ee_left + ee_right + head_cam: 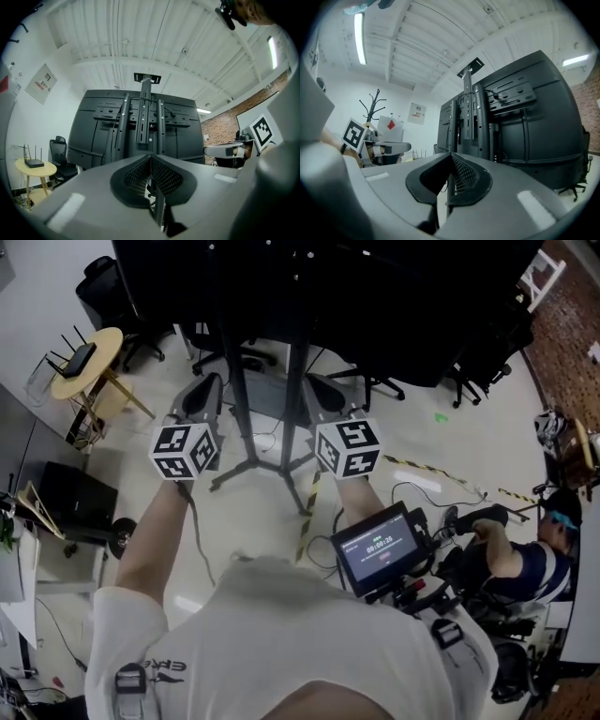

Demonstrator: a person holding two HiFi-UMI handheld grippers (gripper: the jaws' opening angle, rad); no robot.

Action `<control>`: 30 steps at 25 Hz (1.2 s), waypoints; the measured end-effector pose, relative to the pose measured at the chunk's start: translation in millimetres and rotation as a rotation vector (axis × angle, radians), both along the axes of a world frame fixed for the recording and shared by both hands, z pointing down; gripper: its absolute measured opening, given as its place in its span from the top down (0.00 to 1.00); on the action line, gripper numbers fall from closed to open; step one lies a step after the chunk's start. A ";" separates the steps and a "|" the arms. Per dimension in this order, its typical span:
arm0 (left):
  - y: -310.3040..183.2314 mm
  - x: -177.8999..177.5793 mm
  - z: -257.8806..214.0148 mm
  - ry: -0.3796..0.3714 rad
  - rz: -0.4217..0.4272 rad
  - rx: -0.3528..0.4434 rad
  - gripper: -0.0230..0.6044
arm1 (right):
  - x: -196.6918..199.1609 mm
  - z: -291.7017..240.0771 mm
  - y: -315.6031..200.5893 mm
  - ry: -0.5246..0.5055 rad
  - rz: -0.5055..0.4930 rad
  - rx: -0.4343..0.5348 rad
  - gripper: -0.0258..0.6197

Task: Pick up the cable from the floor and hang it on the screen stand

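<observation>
Black cable (405,486) on floor, not yet picked. My left claw (151,158) and right claw (450,155) pinched closed, empty, facing screen stand (242,371). Next: reach down, spread one.

Grey left gripper (151,159) and right gripper (451,155); black meshed pads (165,176). Black-and-white square markers on cube (185,451). Black screen stand (297,399). Pale cream floor (403,418), yellow-and-black striped tape (308,512). Yellow round table (108,341). White shirt (281,634). Red-brown brick wall (562,352).
</observation>
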State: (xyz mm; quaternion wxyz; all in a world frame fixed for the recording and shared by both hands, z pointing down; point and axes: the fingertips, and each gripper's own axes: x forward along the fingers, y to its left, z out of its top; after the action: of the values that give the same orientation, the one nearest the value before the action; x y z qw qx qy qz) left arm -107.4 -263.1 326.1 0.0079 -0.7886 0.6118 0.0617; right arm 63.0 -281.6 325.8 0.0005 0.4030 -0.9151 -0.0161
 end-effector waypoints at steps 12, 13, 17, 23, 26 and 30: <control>52.6 -19.7 59.1 0.032 0.000 -0.069 0.95 | -46.4 57.7 61.2 -0.018 -0.077 -0.073 0.94; 53.4 -19.7 61.4 0.029 0.000 -0.074 0.95 | -46.4 60.0 62.1 -0.021 -0.076 -0.080 0.94; 53.1 -19.9 62.7 0.015 0.001 -0.079 0.95 | -42.3 58.3 58.3 -0.043 -0.057 -0.098 0.94; 47.6 -22.9 57.7 0.019 0.003 -0.078 0.95 | -41.1 51.4 54.5 -0.045 -0.037 -0.097 0.94; 43.0 -19.8 54.7 0.025 0.010 -0.070 0.95 | -40.3 50.9 53.1 -0.041 -0.030 -0.098 0.94; 39.2 -16.2 55.1 0.025 0.022 -0.071 0.95 | -38.5 51.9 53.7 -0.041 -0.022 -0.101 0.94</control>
State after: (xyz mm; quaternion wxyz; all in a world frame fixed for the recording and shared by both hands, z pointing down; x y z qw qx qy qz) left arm -123.6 -223.9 381.2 -0.0287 -0.7943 0.6049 0.0499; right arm 24.5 -228.0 377.7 0.0018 0.3925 -0.9189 0.0385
